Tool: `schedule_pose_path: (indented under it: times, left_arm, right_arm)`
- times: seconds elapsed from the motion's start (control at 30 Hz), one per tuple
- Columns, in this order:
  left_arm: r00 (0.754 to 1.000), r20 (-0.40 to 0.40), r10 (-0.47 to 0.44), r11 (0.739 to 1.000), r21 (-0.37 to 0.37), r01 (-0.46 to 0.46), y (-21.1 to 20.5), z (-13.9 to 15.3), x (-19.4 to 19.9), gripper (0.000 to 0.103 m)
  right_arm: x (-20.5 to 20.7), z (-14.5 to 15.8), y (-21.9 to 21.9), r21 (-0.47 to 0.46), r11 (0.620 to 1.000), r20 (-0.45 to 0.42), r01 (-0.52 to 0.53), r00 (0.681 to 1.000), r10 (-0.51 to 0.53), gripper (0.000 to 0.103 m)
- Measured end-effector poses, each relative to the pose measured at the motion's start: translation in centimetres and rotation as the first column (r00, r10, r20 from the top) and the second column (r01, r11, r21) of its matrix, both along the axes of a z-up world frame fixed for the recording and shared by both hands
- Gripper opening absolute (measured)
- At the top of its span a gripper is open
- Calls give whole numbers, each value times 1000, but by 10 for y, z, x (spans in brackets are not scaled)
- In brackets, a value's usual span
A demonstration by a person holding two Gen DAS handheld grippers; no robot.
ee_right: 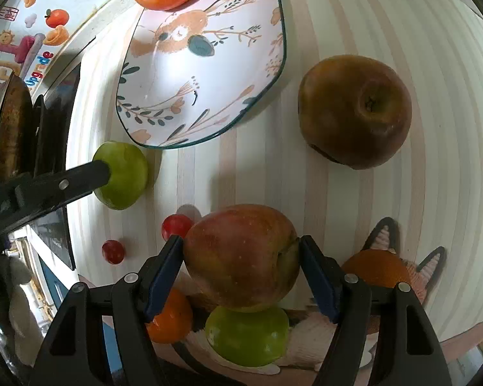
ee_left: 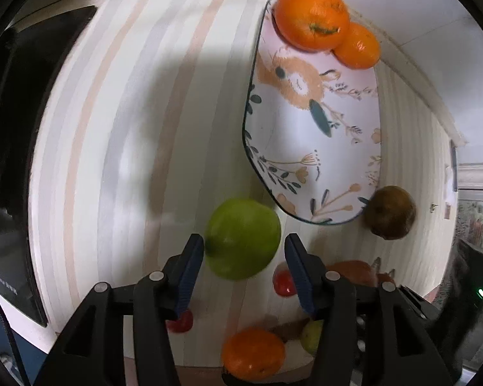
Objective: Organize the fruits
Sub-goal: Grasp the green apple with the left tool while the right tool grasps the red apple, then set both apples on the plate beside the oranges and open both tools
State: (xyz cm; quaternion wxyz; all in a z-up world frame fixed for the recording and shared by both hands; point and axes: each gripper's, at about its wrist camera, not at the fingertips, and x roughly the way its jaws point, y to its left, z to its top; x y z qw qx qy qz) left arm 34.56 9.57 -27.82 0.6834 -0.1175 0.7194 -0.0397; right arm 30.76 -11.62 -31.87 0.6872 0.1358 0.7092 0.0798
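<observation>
Left wrist view: a striped counter (ee_left: 119, 103) carries a floral plate (ee_left: 312, 148). The green apple (ee_left: 243, 238) lies between the released left tongs (ee_left: 244, 251); the right tongs (ee_right: 241, 251) grasp a red apple (ee_right: 241, 257).

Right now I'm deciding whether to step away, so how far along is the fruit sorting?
Done: two oranges lie on the floral plate. In hand: the right gripper clamps a red-green apple; the left gripper brackets a green apple, seemingly without clamping it. Left: the brown apple and two small red fruits on the table.
</observation>
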Motion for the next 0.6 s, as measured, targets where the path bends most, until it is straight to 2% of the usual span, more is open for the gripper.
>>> schedule_pose_path:
  times: [0.1,0.23,0.4,0.5,0.6]
  left_arm:
    - [999,30,-33,998,62,31,-6,-2,5,54]
    - [995,63,-75,994,87,69,-11,-1,5,54]
    - [994,73,-80,991,112,71,-14,2,-1,53]
    - [995,83,-56,994,101,48,-19,6,-7,53]
    - [993,106,-52,996,73,45,-15,25,-12,53]
  right_arm:
    - [1,-1,0,2,1000,0,0,1000,0,75]
    - [-3,0,0,-4,1000,18,-3,1000,3,75]
    - [-8,2,-1,-13,1000,26,5,1000,-5,75]
    - [-10,7,-5,-4,1000,39,20,999,-19,75]
    - [-9,19,-11,18,999,60,33,998,-34,74]
